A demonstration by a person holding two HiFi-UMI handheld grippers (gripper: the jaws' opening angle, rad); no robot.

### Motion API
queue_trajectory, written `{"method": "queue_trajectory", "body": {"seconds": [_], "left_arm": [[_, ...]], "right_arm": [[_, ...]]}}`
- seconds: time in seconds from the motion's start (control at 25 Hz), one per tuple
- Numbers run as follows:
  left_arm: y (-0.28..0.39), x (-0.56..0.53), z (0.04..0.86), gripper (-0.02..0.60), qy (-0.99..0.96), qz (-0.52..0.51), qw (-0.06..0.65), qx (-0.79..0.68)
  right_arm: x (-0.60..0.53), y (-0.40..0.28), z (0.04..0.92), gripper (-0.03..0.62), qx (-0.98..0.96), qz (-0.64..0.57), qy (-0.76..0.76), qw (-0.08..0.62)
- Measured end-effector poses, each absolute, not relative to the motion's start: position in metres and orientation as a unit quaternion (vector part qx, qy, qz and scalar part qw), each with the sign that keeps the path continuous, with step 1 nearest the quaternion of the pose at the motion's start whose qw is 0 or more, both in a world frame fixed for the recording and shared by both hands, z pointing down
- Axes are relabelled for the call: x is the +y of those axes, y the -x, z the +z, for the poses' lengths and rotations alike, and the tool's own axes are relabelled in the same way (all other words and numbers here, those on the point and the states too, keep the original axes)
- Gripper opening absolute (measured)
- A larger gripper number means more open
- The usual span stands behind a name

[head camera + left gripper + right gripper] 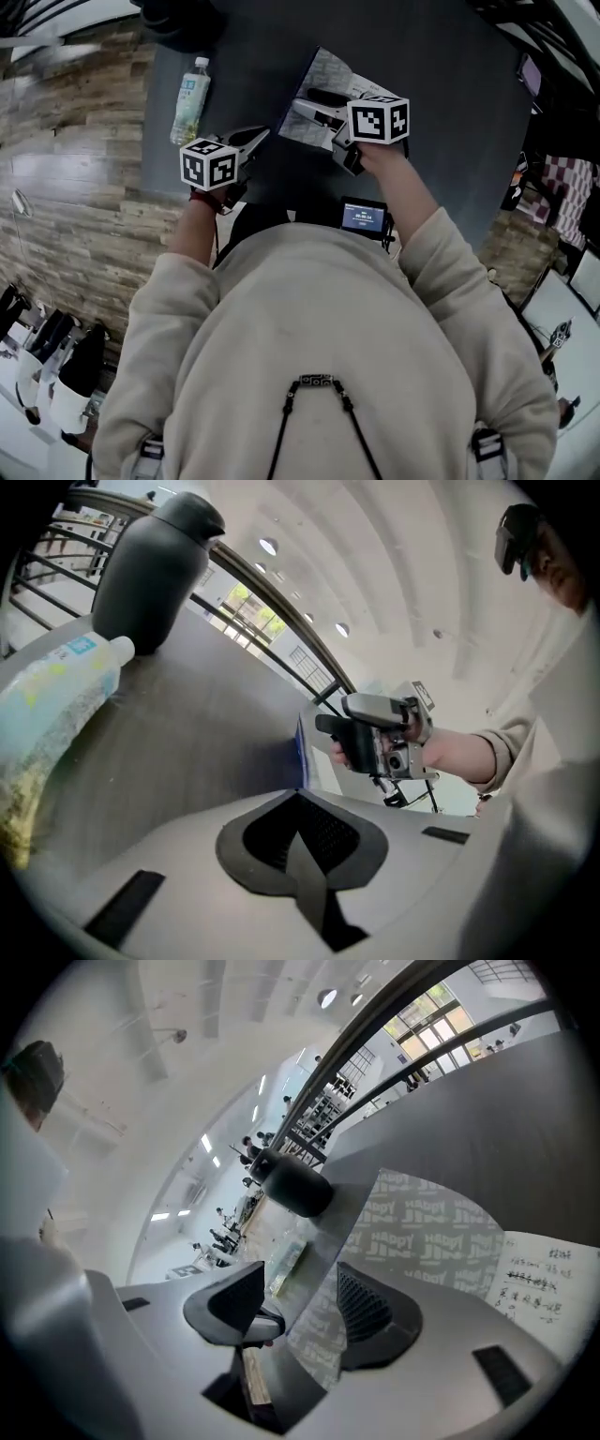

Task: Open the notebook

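The notebook (323, 89) lies on the dark table (450, 103), its grey printed cover (422, 1222) lifted off a handwritten page (548, 1279). My right gripper (317, 110) is at the notebook's near edge. Its jaws stand apart, and the cover's edge runs up between them, against the right pad (370, 1312). The left gripper (251, 142) hovers left of the notebook, shut and empty, its pads (305, 841) meeting. From the left gripper view the notebook (302, 752) shows edge-on, with the right gripper (380, 733) behind it.
A clear plastic bottle (190, 98) lies on the table to the left of the notebook, also seen as the bottle (52, 714). A dark rounded vessel (155, 564) stands at the far edge. Wood flooring (75, 187) lies left of the table.
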State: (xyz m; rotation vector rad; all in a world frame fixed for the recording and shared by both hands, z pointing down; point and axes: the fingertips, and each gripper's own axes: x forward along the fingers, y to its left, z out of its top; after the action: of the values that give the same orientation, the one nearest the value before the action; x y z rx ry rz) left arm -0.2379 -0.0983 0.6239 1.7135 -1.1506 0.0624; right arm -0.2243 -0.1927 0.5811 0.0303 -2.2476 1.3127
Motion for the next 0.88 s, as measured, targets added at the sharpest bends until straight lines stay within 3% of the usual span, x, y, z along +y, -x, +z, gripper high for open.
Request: {"method": "queue_trajectory", "body": {"seconds": [0.8, 0.88], "left_arm": [[0.245, -0.052, 0.611, 0.000, -0.686, -0.025, 0.511, -0.518], [0.244, -0.056, 0.601, 0.000, -0.692, -0.026, 0.502, -0.518]], "right_arm": [[-0.140, 0.238, 0.653, 0.247, -0.797, 0.458, 0.039, 0.392], [-0.139, 0.237, 0.644, 0.218, -0.803, 0.448, 0.047, 0.391]]}}
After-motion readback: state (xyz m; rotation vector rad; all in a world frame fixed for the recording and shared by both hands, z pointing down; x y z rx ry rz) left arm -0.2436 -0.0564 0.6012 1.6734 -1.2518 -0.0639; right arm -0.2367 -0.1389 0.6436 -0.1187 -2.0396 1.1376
